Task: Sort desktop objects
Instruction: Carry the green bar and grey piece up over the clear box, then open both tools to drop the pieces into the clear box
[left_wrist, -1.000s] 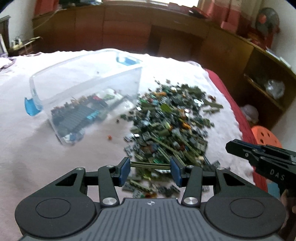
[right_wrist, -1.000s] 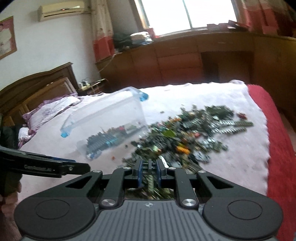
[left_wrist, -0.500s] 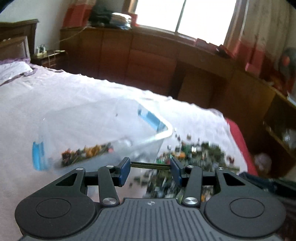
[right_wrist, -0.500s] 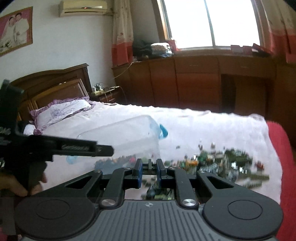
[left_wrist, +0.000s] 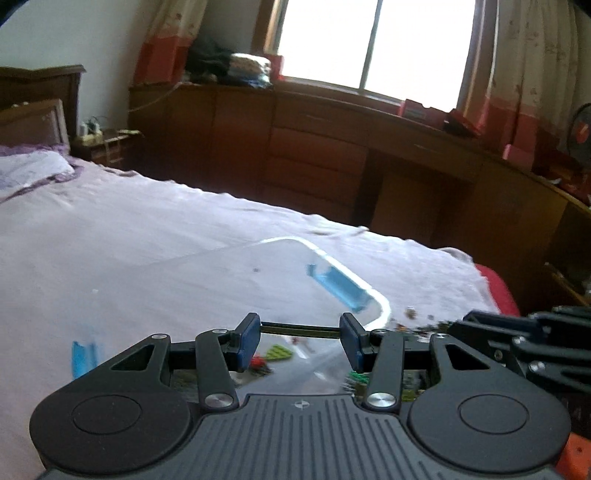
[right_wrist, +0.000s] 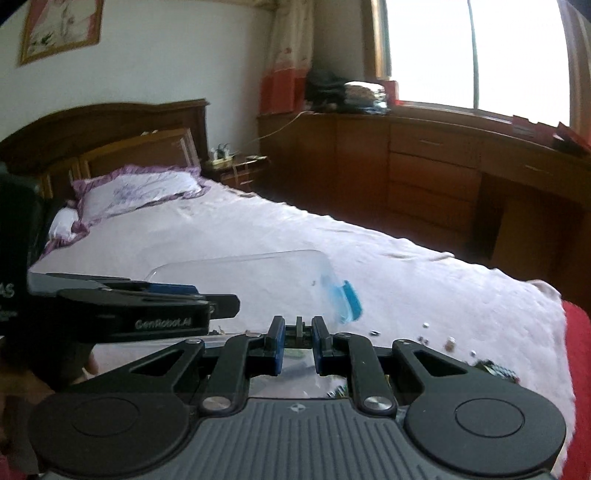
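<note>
My left gripper is shut on a long thin green strip held crosswise between its blue pads, above the clear plastic bin with blue latches. My right gripper is shut on a small dark green piece, held beside the bin. A few coloured pieces show inside the bin. Only the edge of the pile of small electronic parts shows at the lower right. The left gripper's body shows at the left of the right wrist view.
The bin and parts lie on a bed with a pale sheet and a red edge. A pillow and wooden headboard are at the far left. Wooden cabinets run under the window.
Both grippers have risen and tilted up with their pieces held. The pile has dropped almost out of view and the bin now sits just beyond the fingertips.
</note>
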